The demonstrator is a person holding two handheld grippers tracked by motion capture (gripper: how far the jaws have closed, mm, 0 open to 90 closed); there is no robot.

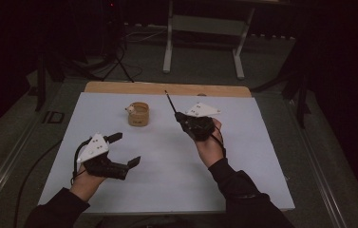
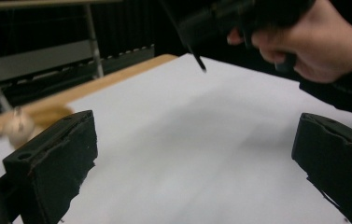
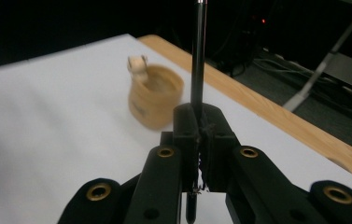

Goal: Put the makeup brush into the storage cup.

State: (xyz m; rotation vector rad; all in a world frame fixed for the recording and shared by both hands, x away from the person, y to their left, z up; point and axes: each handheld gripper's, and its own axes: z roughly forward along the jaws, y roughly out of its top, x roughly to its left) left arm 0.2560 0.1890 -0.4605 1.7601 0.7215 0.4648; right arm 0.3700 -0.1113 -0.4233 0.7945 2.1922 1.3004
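A small wooden cup point(image 1: 138, 114) with a pale figure on its rim stands on the white tabletop point(image 1: 167, 166), toward the back left of centre. My right gripper point(image 1: 182, 117) is shut on a thin black pen point(image 1: 170, 101) that points up and away, to the right of the cup. In the right gripper view the pen point(image 3: 198, 56) rises from between the closed jaws point(image 3: 200, 126), with the cup point(image 3: 157, 100) behind it on the left. My left gripper point(image 1: 127, 149) is open and holds nothing, near the front left. Its view shows wide-apart jaws point(image 2: 194, 168), the blurred cup point(image 2: 22, 126) and the pen tip point(image 2: 198, 59).
A strip of bare wood point(image 1: 167, 89) runs along the table's far edge. Beyond it on the grey floor stand a metal frame point(image 1: 205, 28) and tripod legs point(image 1: 117, 61). A cable trails off the table's left side point(image 1: 34, 166).
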